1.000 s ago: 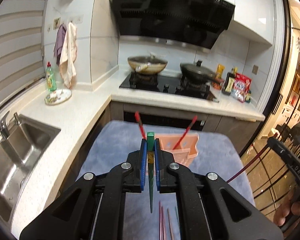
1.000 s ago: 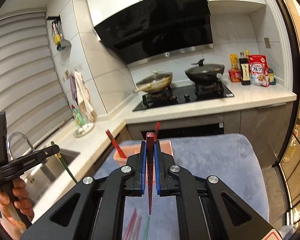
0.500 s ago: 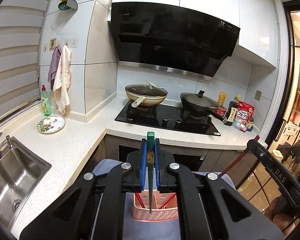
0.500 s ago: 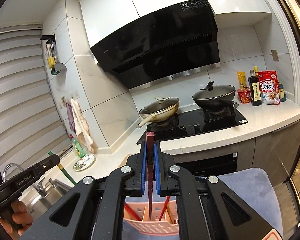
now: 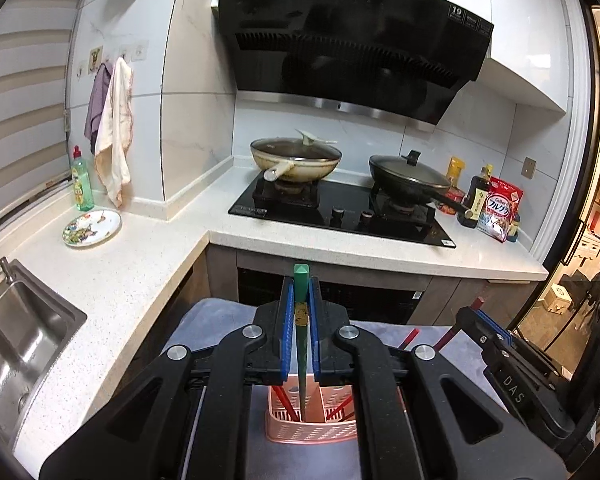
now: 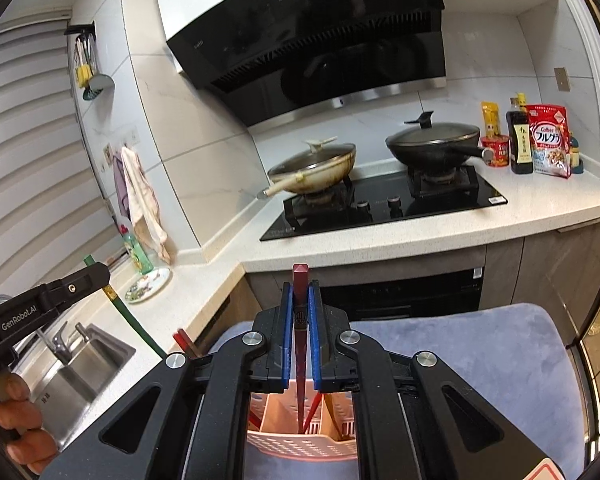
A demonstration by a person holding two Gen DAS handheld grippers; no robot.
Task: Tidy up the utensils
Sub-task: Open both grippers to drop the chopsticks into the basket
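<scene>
My left gripper [image 5: 300, 312] is shut on a green chopstick [image 5: 301, 344] held upright, its lower end down inside the pink utensil basket [image 5: 312, 426]. My right gripper [image 6: 300, 312] is shut on a dark red chopstick [image 6: 300, 360], also upright with its tip inside the pink basket [image 6: 300, 442]. Red chopsticks [image 5: 281, 398] stand in the basket. The right gripper [image 5: 500, 364] shows at the right of the left wrist view. The left gripper [image 6: 56, 296] with the green chopstick [image 6: 134, 326] shows at the left of the right wrist view.
The basket stands on a grey-blue cloth [image 6: 480, 352]. A white counter [image 5: 112, 280] runs left with a steel sink [image 5: 16, 344], a plate [image 5: 92, 227] and a soap bottle [image 5: 81, 180]. Beyond are a hob with two pans [image 5: 296, 160], bottles and a cereal bag [image 5: 500, 208].
Both grippers came over the basket and lowered their chopsticks, so the tips now reach deeper into it. The loose chopsticks seen on the cloth a second ago are out of view.
</scene>
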